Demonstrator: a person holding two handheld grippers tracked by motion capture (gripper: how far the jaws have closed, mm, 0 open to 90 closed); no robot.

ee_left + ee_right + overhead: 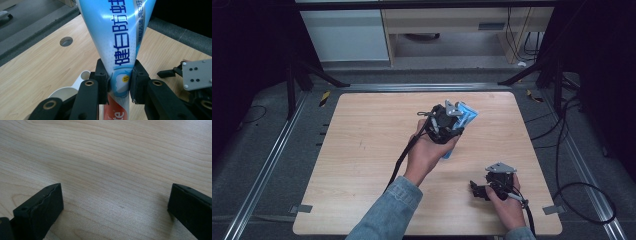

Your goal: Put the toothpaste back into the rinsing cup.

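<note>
The left gripper [119, 83], a black two-jaw tool with a grey three-cornered plate on top, is clenched on a light-blue and white toothpaste tube [117, 37] printed with dark blue characters. Its jaws press on either side of the tube's narrower part, just above a red band of the print. In the left gripper view the tube widens away from the jaws toward its flat crimped end. Beneath the jaws in that view sits a white rounded object [75, 86], too hidden to identify.

In the high view the left gripper [447, 120] is held over the middle of the pale wooden table [362, 150], a little to the right and toward the far side, by a hand [427, 152] on a forearm in a blue denim sleeve [387, 210]. The tube [464, 116] sticks out beyond the gripper toward the far right.

The right gripper [479, 190], also black with a grey plate, is low over the near right part of the table, well apart from the tube, in the other hand [507, 205]. In the right gripper view its jaws stand wide apart with bare wood grain [112, 165] between them, grasping nothing.

A round hole [66, 41] is set into the tabletop near its edge.
</note>
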